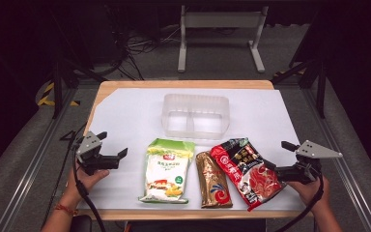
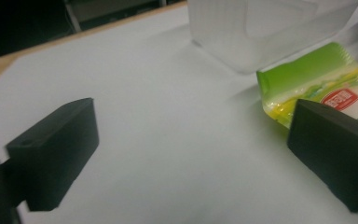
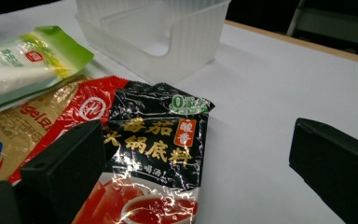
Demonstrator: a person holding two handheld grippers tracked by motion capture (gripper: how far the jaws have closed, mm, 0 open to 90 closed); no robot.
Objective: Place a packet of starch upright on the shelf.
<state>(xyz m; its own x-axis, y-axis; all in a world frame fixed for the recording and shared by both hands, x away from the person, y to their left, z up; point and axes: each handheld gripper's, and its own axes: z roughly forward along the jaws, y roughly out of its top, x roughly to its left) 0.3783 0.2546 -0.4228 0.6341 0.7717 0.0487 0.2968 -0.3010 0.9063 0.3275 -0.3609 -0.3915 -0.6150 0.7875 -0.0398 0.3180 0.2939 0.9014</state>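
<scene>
1. The left gripper [image 1: 110, 146] hovered at the near left of the white sheet [image 1: 130, 111], its jaws spread wide with nothing between them.
2. The right gripper [image 1: 280, 159] was released too, jaws apart, just beside the red-and-black sauce packet [image 1: 249, 169] at the near right.
3. The green-topped bag [image 1: 168, 169] lay near centre, a gold packet [image 1: 213, 181] between it and the sauce packet.
4. The clear plastic bin [image 1: 195, 116] stood farther back, behind the three packets.

Left tool [image 1: 112, 145], right tool [image 1: 281, 157]: jaws apart, gripping nothing.
</scene>
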